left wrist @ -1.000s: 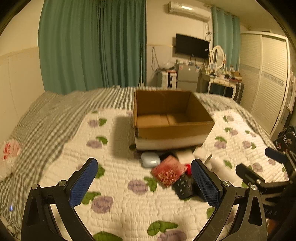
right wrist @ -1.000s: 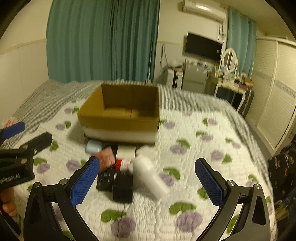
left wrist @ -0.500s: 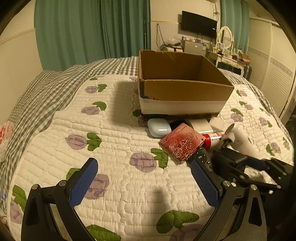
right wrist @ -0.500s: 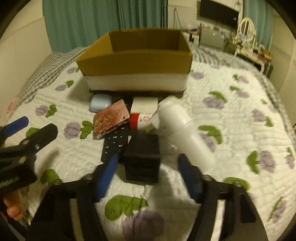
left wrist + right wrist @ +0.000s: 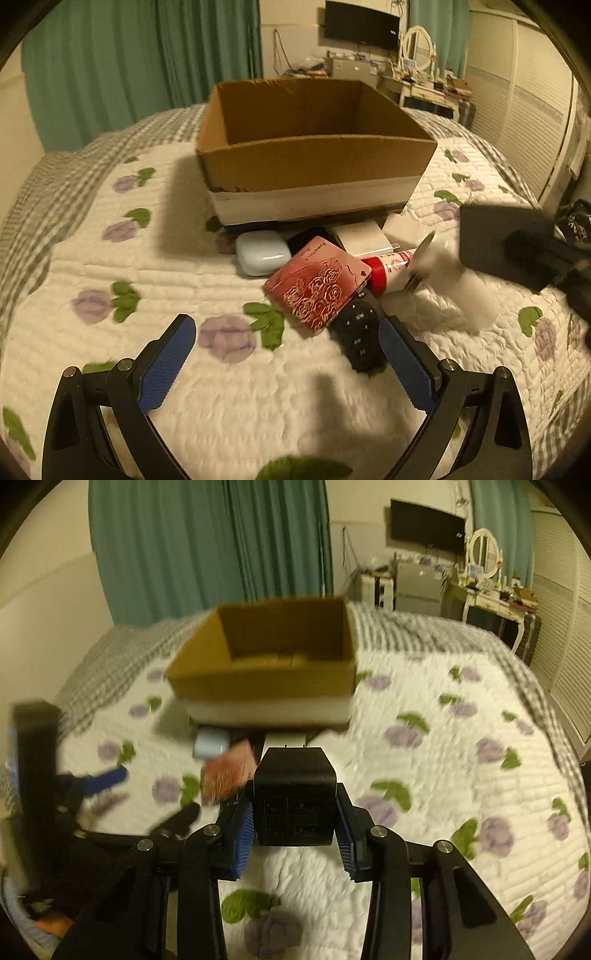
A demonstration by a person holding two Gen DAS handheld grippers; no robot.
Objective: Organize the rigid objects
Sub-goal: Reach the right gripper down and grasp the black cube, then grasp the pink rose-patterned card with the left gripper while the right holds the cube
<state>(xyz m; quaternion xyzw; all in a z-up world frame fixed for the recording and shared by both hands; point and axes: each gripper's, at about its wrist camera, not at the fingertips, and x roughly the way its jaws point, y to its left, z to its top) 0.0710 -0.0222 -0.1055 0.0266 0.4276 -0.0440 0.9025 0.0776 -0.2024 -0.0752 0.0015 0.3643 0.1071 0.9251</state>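
Note:
An open cardboard box [image 5: 314, 162] stands on the bed; it also shows in the right wrist view [image 5: 273, 664]. In front of it lie a pale blue case [image 5: 262, 255], a red rose-patterned card box [image 5: 317, 284], a black remote [image 5: 360, 334], a red-capped tube [image 5: 388, 271], a white bottle [image 5: 454, 288] and a white adapter [image 5: 360, 240]. My left gripper [image 5: 286, 363] is open, low over the quilt, near the remote. My right gripper [image 5: 294, 821] is shut on a black cube [image 5: 294, 799], lifted above the quilt; the cube shows at the right of the left wrist view [image 5: 506, 243].
The bed has a white floral quilt [image 5: 443, 760] and a grey checked blanket behind. Green curtains [image 5: 147, 66], a wall TV, a dresser with a mirror and white wardrobe doors [image 5: 532, 122] stand beyond the bed.
My right gripper closed on the black cube and lifted it off the quilt. My left gripper moved forward and lower toward the pile. The white bottle shifted.

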